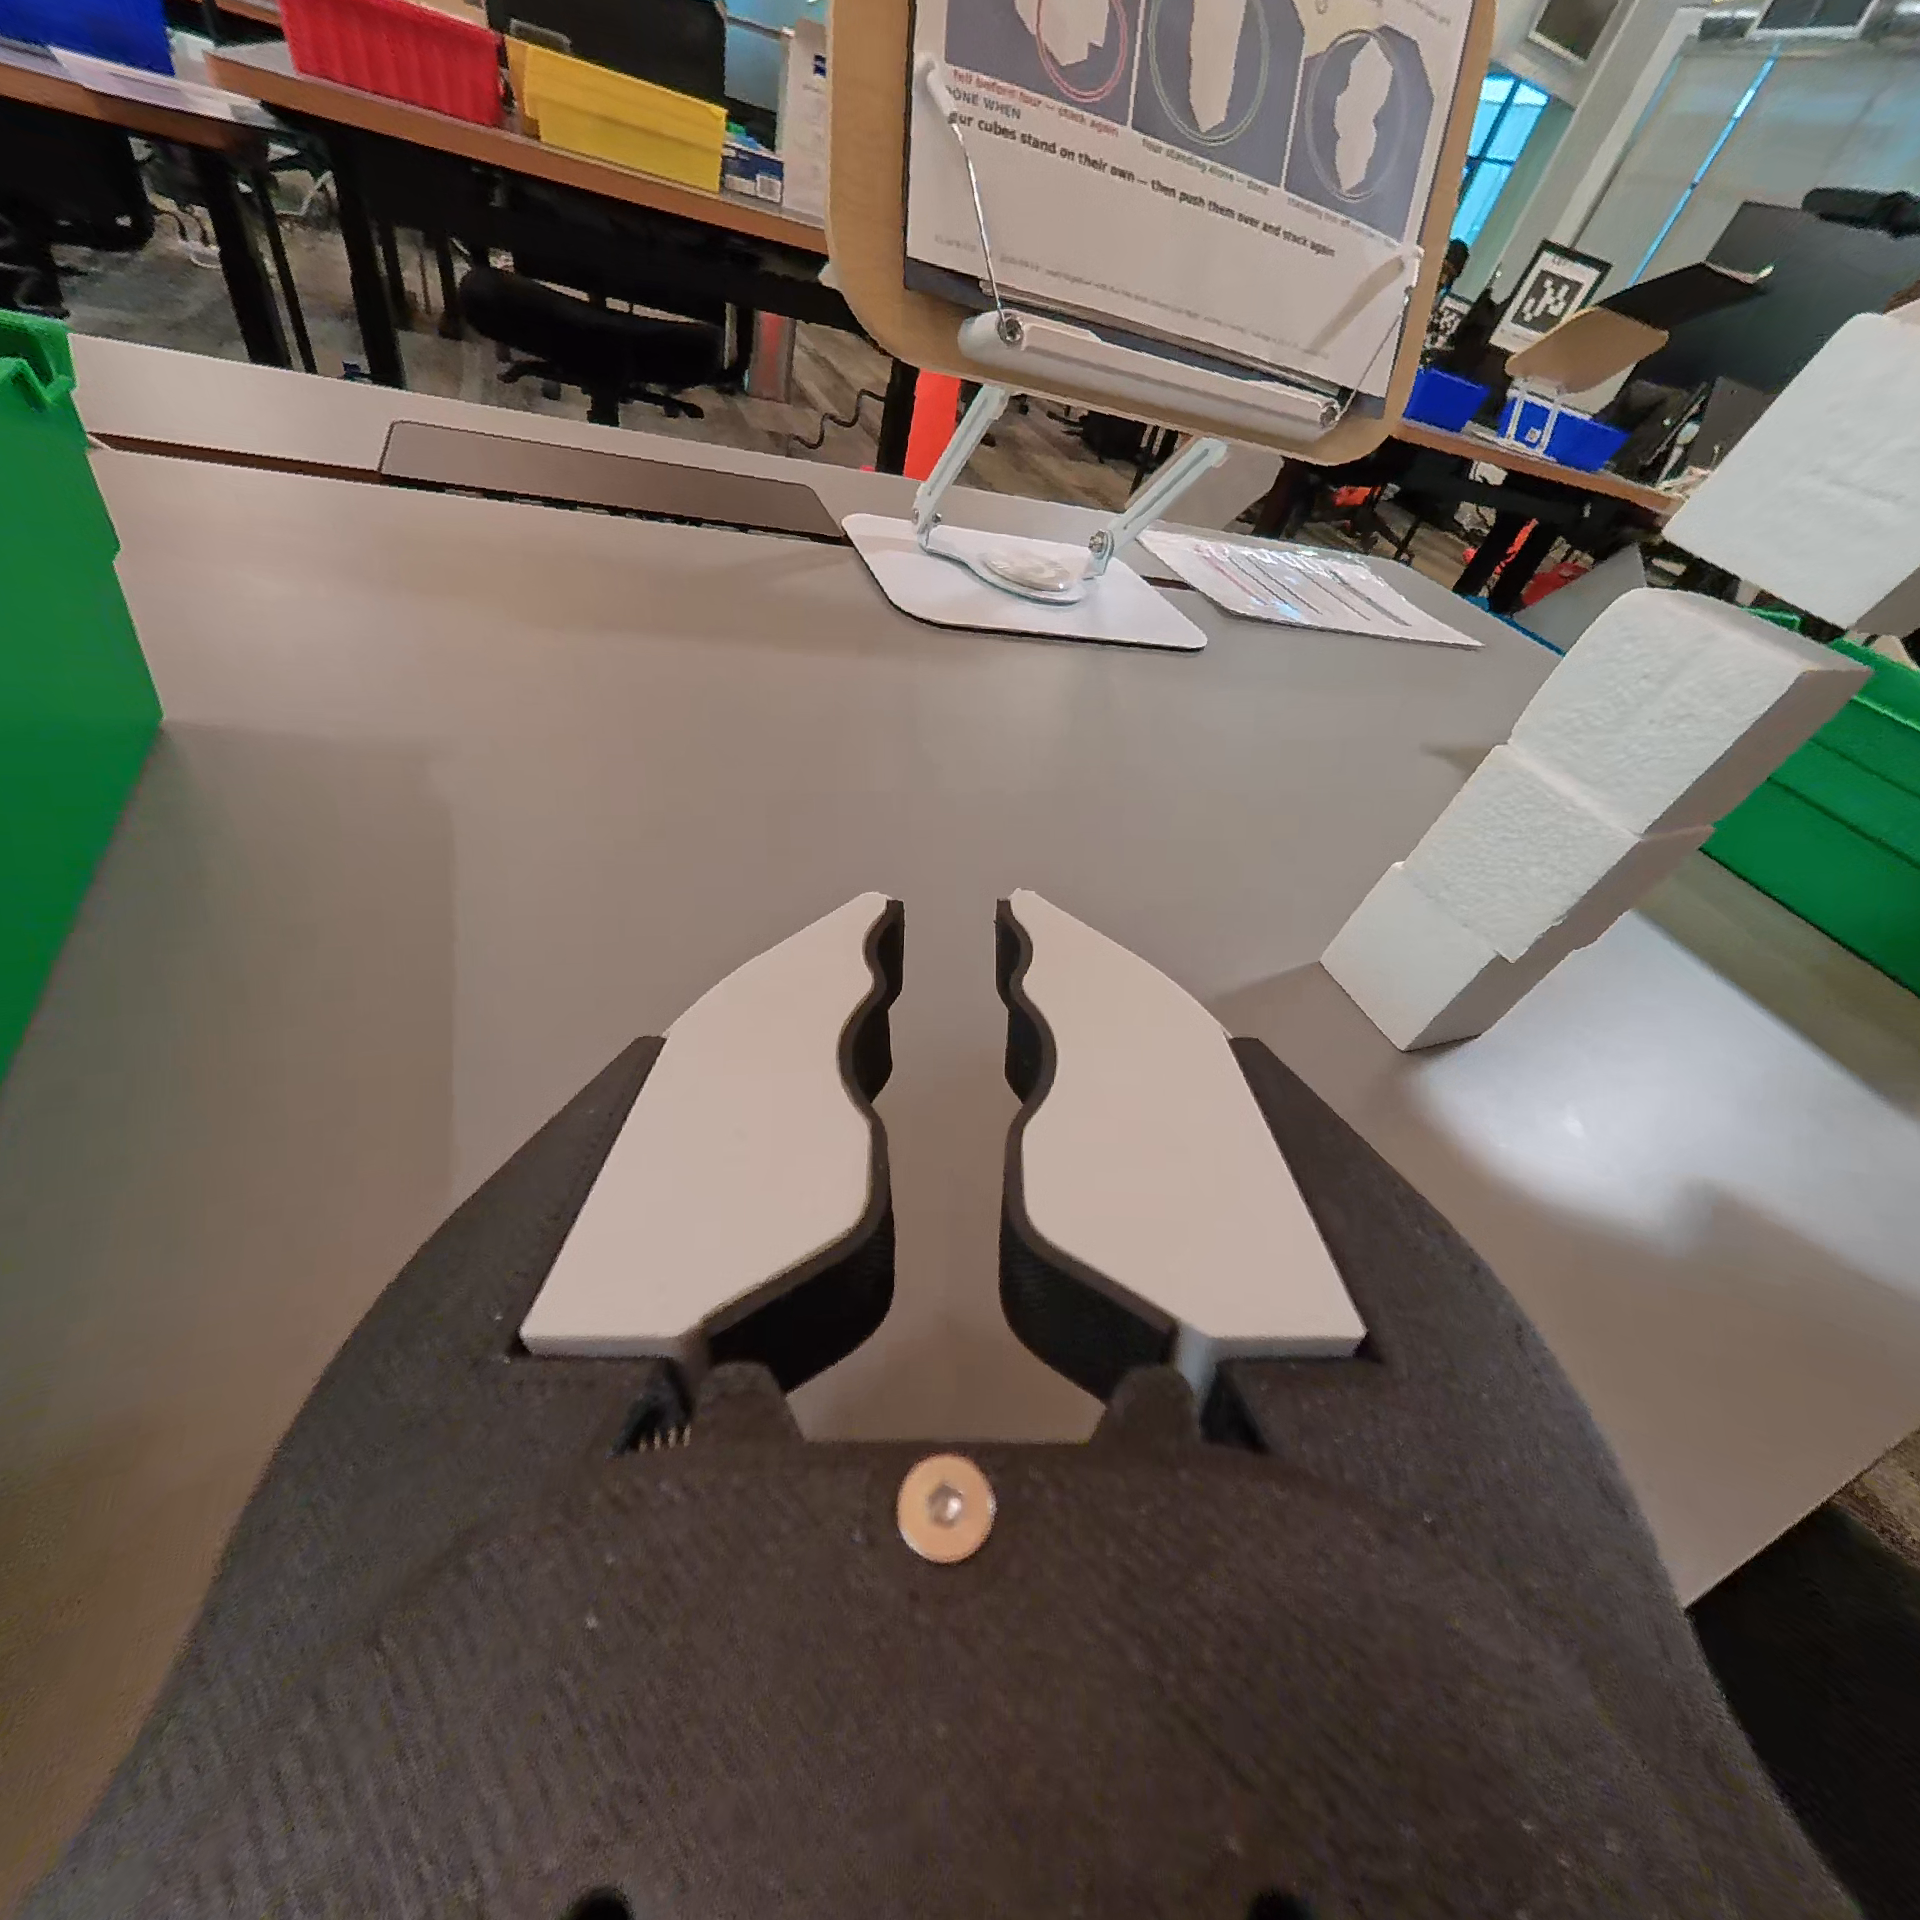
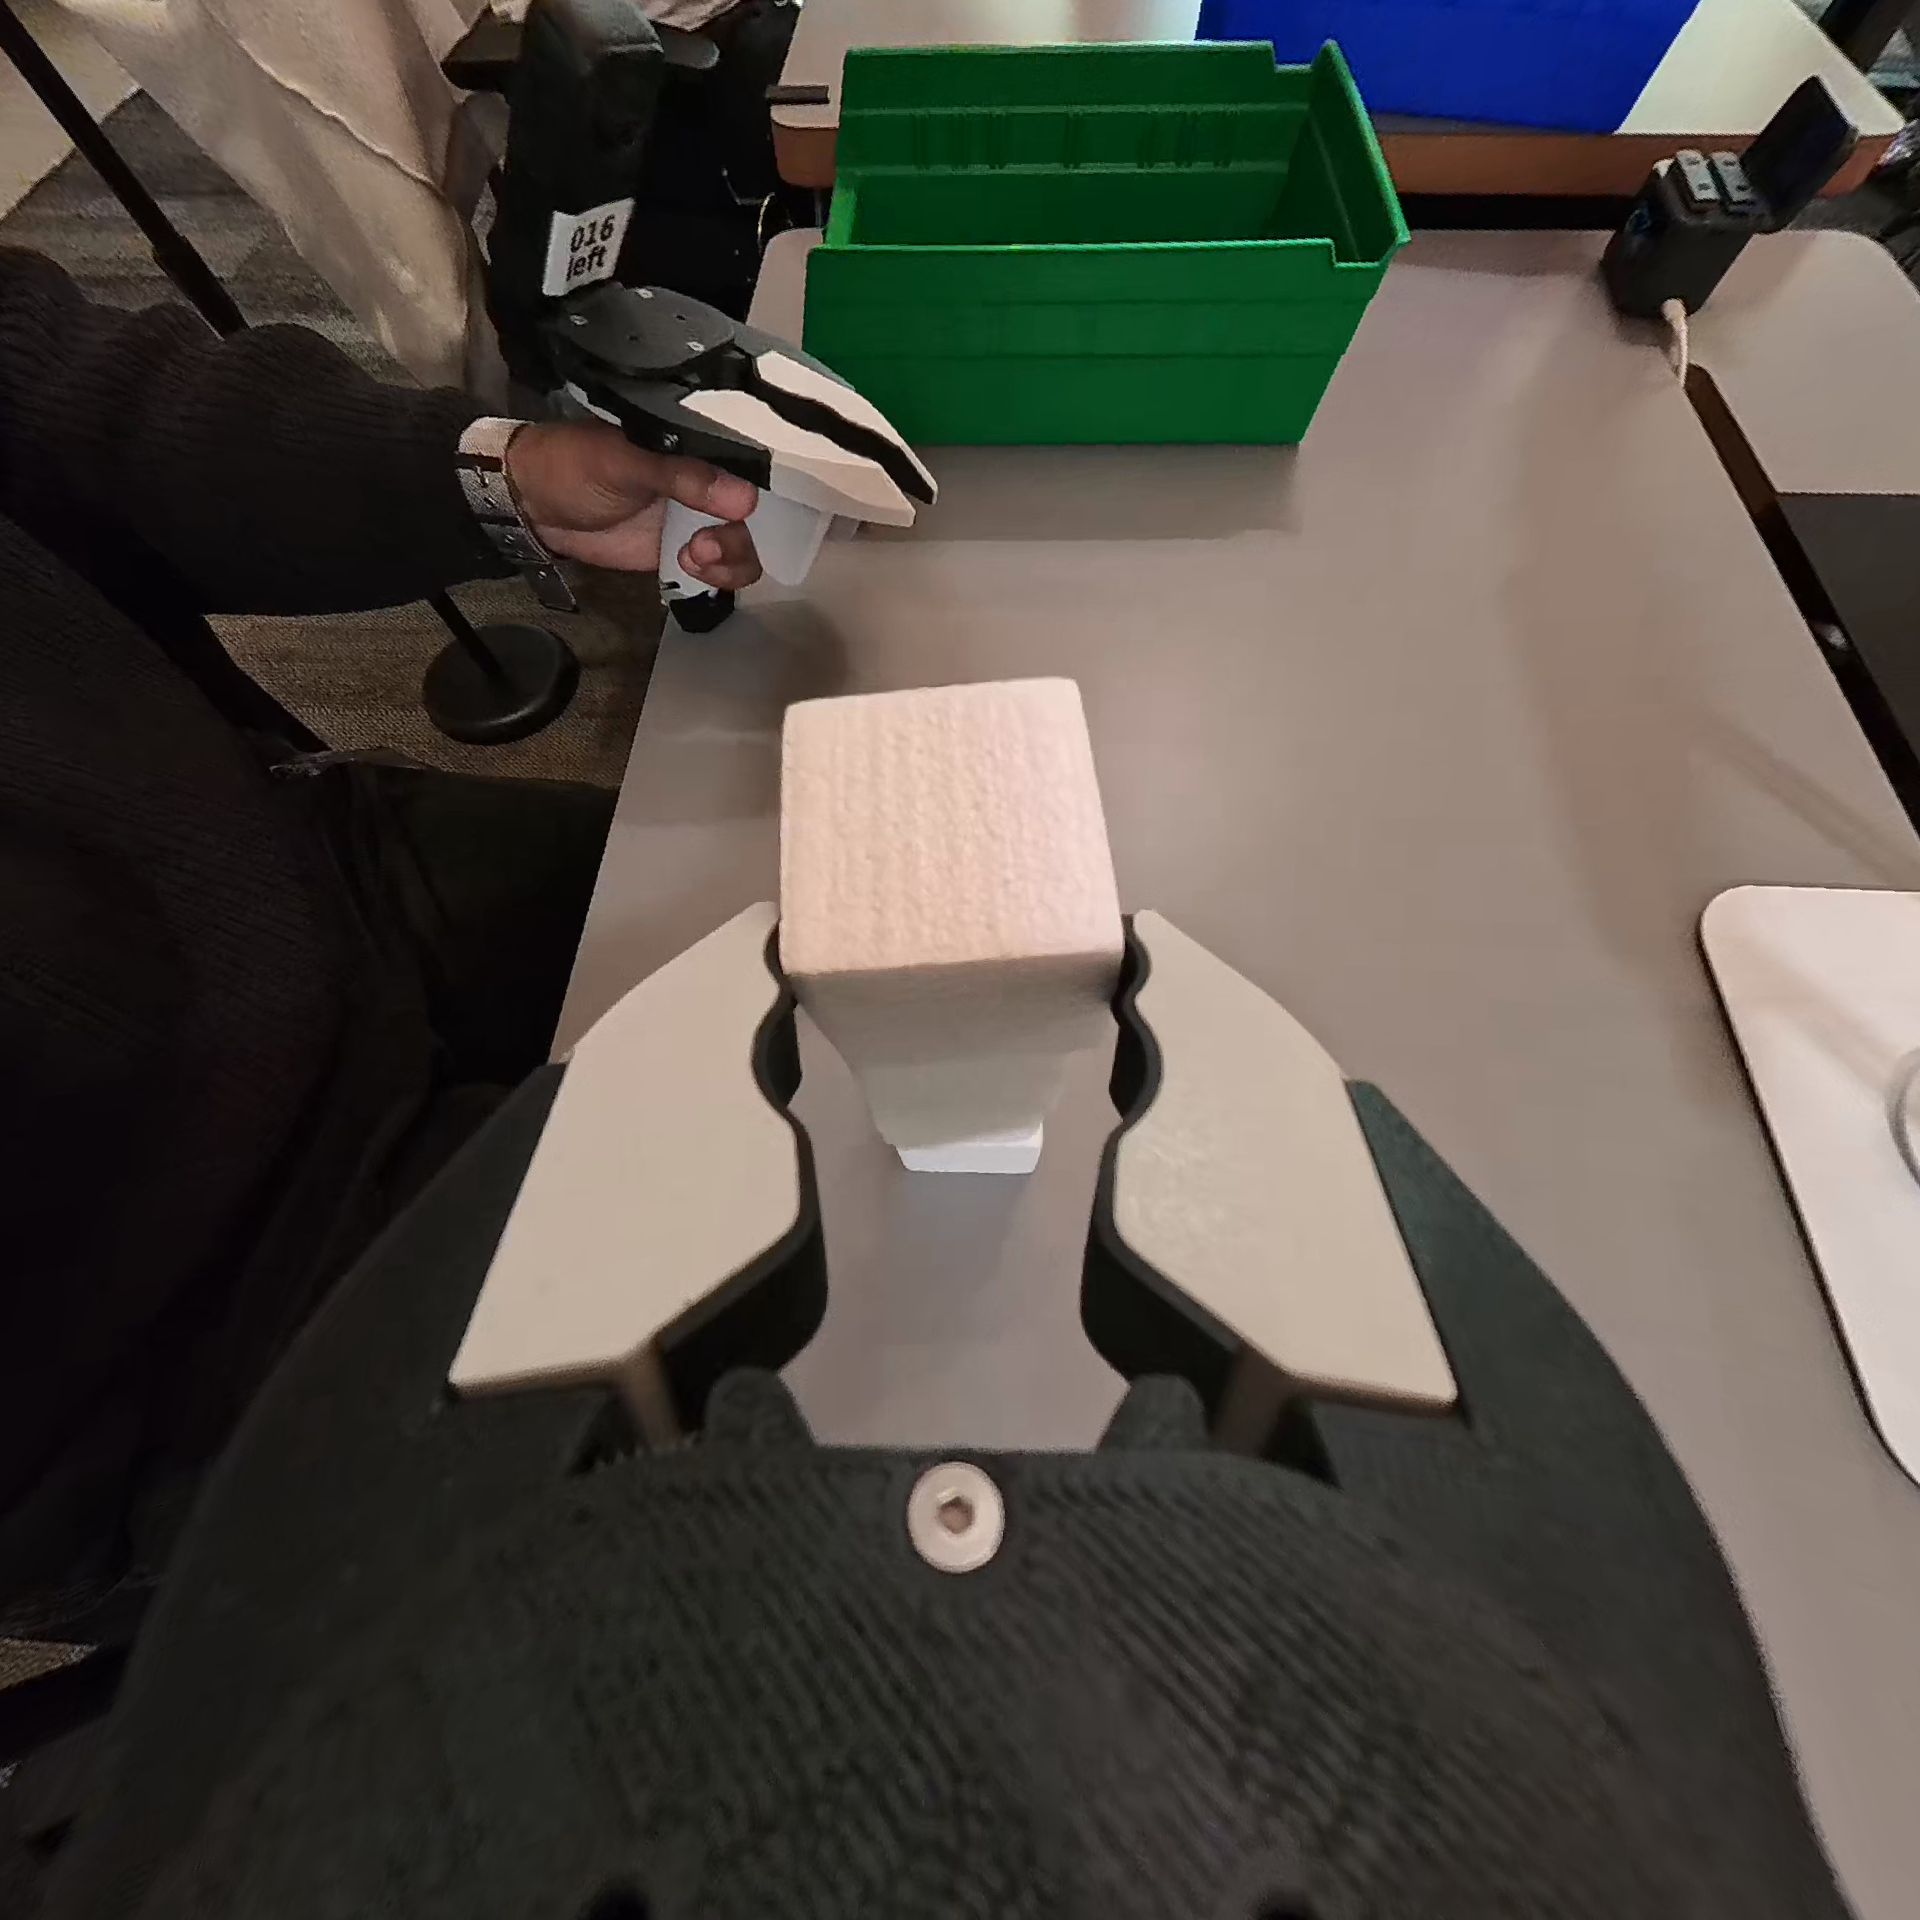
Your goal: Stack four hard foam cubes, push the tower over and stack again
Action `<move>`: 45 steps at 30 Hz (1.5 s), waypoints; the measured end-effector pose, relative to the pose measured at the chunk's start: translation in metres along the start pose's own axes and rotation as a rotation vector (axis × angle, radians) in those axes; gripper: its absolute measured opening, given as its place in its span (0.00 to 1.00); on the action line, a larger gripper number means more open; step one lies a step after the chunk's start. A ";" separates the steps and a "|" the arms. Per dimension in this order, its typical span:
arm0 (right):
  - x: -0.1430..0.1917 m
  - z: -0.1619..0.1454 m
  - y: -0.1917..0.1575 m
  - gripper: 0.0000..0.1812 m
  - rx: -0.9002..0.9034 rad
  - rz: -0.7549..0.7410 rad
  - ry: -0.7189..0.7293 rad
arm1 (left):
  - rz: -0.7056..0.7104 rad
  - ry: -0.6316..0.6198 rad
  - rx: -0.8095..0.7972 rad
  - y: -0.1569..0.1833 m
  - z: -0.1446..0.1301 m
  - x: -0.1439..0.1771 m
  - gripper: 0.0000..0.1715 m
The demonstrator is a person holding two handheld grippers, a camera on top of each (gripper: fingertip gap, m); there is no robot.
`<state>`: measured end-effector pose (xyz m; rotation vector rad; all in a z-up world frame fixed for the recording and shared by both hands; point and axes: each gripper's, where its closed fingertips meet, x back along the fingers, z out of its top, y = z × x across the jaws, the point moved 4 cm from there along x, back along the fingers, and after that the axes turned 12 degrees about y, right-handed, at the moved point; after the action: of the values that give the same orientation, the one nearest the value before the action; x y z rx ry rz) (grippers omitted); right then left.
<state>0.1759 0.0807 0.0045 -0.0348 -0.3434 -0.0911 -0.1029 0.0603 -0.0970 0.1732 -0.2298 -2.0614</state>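
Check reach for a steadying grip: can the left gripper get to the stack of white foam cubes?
Probably yes: only bare grey table separates the empty left gripper from the stack of white foam cubes.

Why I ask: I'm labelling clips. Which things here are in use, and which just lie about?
In use: right claw gripping a white foam cube; stack of white foam cubes under it; empty left claw, slightly open.
Lying about: green plastic bin; white metal document stand; black charger block.

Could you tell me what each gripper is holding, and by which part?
The right gripper grips the white foam cube by its two opposite side faces, above the foam stack; the left gripper holds nothing.
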 end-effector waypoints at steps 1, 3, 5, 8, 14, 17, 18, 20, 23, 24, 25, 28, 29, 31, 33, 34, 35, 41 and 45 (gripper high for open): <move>-0.001 0.000 0.000 0.33 0.000 0.002 0.000 | 0.000 -0.003 0.001 0.000 -0.001 0.000 0.10; -0.002 0.000 -0.001 0.33 0.002 0.005 -0.003 | 0.000 -0.008 -0.002 0.000 -0.002 -0.001 0.10; -0.004 -0.001 -0.001 0.33 0.002 0.002 -0.010 | 0.000 -0.010 -0.005 -0.001 -0.002 -0.001 0.10; -0.006 -0.006 0.000 0.33 0.000 0.001 -0.024 | 0.000 -0.014 -0.006 -0.001 -0.003 -0.002 0.10; -0.004 -0.006 0.000 0.33 -0.005 -0.005 -0.022 | 0.001 -0.012 -0.004 -0.002 -0.002 -0.002 0.10; -0.004 -0.006 0.000 0.33 -0.011 -0.008 -0.027 | 0.000 -0.013 -0.002 -0.002 -0.002 -0.002 0.10; -0.004 -0.006 0.000 0.33 -0.013 -0.009 -0.029 | 0.000 -0.014 -0.003 -0.002 -0.002 -0.002 0.10; -0.004 -0.006 0.000 0.33 -0.015 -0.016 -0.034 | -0.001 -0.014 -0.005 -0.001 -0.002 -0.003 0.10; -0.002 -0.006 0.000 0.33 -0.018 -0.017 -0.029 | -0.002 -0.017 -0.008 -0.001 -0.003 -0.003 0.10; -0.001 -0.006 0.000 0.33 -0.020 -0.016 -0.028 | -0.001 -0.017 -0.009 -0.001 -0.003 -0.003 0.10; -0.001 -0.006 0.000 0.33 -0.022 -0.015 -0.026 | 0.000 -0.018 -0.009 -0.002 -0.003 -0.003 0.10; -0.001 -0.005 0.000 0.33 -0.021 -0.014 -0.024 | 0.001 -0.017 -0.005 -0.002 -0.003 -0.003 0.11; -0.001 -0.005 -0.001 0.33 -0.021 -0.013 -0.026 | 0.001 -0.018 -0.004 -0.002 -0.003 -0.003 0.11; -0.002 -0.005 -0.001 0.33 -0.019 -0.012 -0.026 | 0.000 -0.020 -0.004 -0.002 -0.003 -0.003 0.11; -0.003 -0.005 -0.002 0.33 -0.020 -0.008 -0.024 | -0.002 -0.021 -0.006 -0.002 -0.003 -0.004 0.11; -0.003 -0.005 -0.002 0.33 -0.020 -0.007 -0.024 | -0.002 -0.021 -0.007 -0.002 -0.003 -0.004 0.11; -0.004 -0.005 -0.002 0.33 -0.020 -0.006 -0.026 | -0.003 -0.021 -0.008 -0.001 -0.003 -0.004 0.11; -0.005 -0.007 -0.002 0.33 -0.034 -0.001 -0.029 | -0.003 -0.021 -0.006 -0.002 -0.003 -0.004 0.11; -0.005 -0.007 -0.002 0.33 -0.032 -0.002 -0.025 | -0.003 -0.020 -0.006 -0.002 -0.003 -0.004 0.11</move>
<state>0.1734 0.0784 -0.0034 -0.0677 -0.3665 -0.0982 -0.1018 0.0642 -0.1006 0.1488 -0.2358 -2.0677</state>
